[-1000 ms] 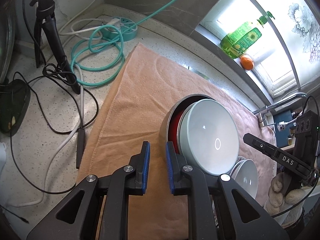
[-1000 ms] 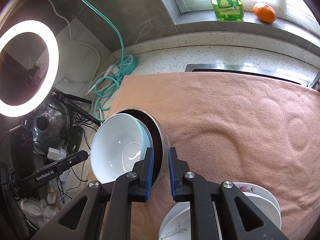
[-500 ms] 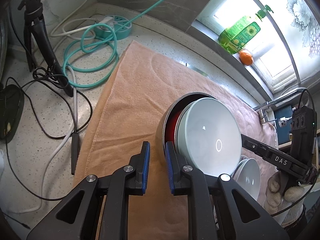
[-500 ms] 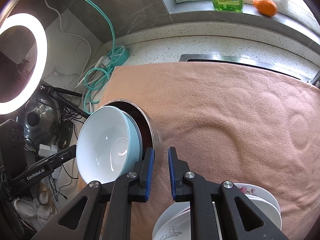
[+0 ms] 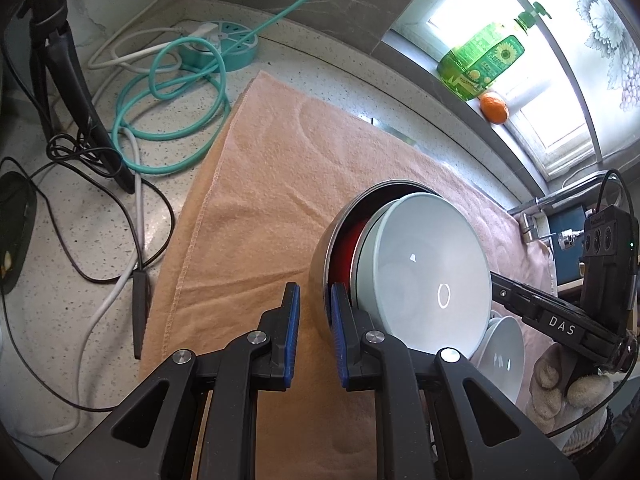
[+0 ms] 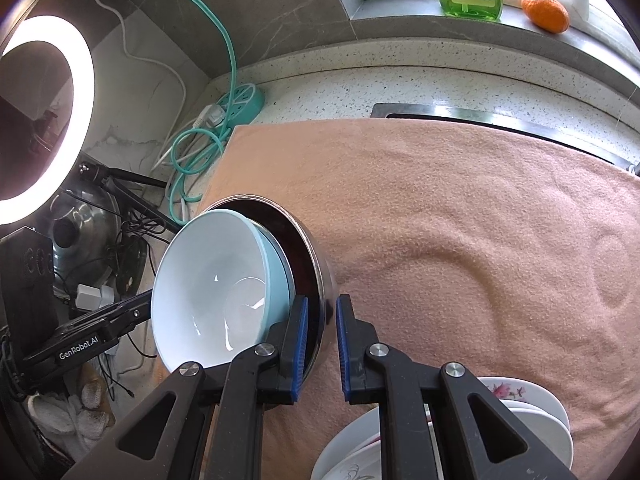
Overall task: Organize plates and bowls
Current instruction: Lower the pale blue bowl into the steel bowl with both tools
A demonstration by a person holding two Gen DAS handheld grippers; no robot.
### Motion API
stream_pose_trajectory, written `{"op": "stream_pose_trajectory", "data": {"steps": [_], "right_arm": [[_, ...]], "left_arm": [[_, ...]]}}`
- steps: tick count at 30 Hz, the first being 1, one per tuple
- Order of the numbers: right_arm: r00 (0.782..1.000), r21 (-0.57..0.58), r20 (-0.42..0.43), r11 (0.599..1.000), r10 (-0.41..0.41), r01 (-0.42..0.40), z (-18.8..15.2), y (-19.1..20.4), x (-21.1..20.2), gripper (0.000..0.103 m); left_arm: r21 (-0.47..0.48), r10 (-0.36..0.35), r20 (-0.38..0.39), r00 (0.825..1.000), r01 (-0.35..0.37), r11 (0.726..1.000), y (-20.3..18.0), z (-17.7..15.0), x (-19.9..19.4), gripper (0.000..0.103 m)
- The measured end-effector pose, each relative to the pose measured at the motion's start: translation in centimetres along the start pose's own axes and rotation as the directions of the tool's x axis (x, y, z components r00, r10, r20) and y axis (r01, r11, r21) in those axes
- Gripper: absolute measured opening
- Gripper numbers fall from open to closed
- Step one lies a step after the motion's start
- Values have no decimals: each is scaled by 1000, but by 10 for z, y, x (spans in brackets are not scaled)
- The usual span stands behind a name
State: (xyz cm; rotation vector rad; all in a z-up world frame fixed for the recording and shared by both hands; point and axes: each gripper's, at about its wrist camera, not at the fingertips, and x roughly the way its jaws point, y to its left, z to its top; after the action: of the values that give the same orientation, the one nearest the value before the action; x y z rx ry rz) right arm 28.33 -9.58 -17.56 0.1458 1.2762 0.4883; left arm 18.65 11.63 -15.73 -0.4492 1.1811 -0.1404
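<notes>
Over the last second the stack of metal bowl (image 5: 320, 280) and pale blue bowl (image 5: 424, 276), pinched at its rim from both sides, has sunk a little toward the towel (image 5: 272, 200), and in the right wrist view it sits lower over the towel than before, with more of the white plates (image 6: 532, 424) showing at the bottom edge
</notes>
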Motion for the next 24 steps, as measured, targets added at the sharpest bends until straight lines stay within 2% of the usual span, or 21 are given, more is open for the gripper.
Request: {"op": "stream_pose_trajectory", "data": {"steps": [7, 24], "right_arm": [[1000, 4, 0, 1000, 2, -2, 0, 0, -1, 11], [1000, 44, -4, 999, 4, -4, -7, 0, -4, 11]], "left_arm": [[9, -11, -15, 1000, 11, 1000, -2, 0, 5, 8], [18, -5, 7, 1000, 5, 1000, -2, 0, -6, 8]]}}
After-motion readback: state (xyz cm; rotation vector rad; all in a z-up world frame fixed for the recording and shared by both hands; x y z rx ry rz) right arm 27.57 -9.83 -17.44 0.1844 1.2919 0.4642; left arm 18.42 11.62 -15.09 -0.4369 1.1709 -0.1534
